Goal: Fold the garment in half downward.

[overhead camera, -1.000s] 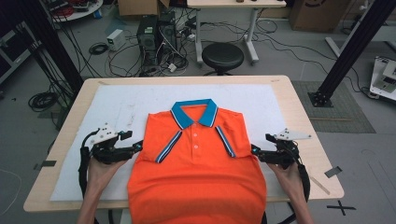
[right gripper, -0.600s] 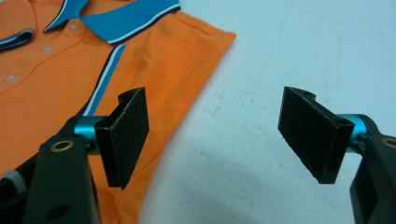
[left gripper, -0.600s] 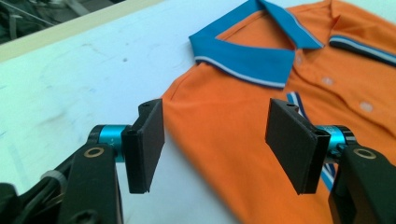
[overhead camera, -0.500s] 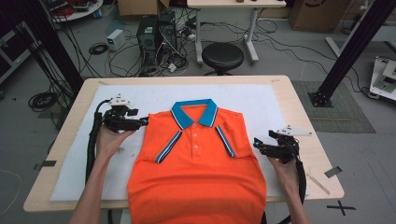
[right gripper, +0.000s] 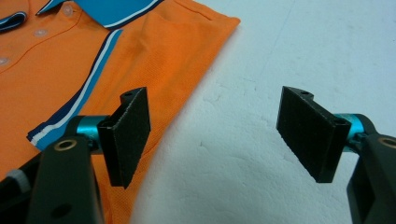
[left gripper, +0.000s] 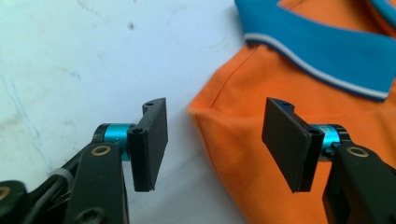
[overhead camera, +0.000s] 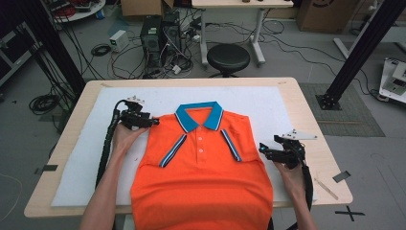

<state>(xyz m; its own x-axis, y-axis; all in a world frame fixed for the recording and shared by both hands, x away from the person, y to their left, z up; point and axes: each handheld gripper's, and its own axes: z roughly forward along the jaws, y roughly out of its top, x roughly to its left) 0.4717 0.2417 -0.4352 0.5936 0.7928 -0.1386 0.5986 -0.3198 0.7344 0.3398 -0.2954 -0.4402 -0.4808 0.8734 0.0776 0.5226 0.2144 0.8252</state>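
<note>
On the white mat (overhead camera: 297,103) that covers the bench (overhead camera: 306,88), I see an orange polo shirt (overhead camera: 203,177) lying flat with its front up and its blue collar (overhead camera: 198,115) towards the far edge; its hem hangs over the near edge of the bench. My left gripper (overhead camera: 154,122) sits at the shirt's shoulder corner by the collar. From the left gripper view the jaws stand apart with that corner of orange cloth (left gripper: 219,121) between them, though neither pad presses on it; they have just been closing a little. My right gripper (overhead camera: 262,149) waits at the opposite edge of the shirt, beside the folded sleeve with its blue striped cuff (overhead camera: 231,145). Its jaws are released too, having narrowed slightly, one over the shirt's edge (right gripper: 182,79) and the other over bare mat. Both grippers hold nothing.
</note>
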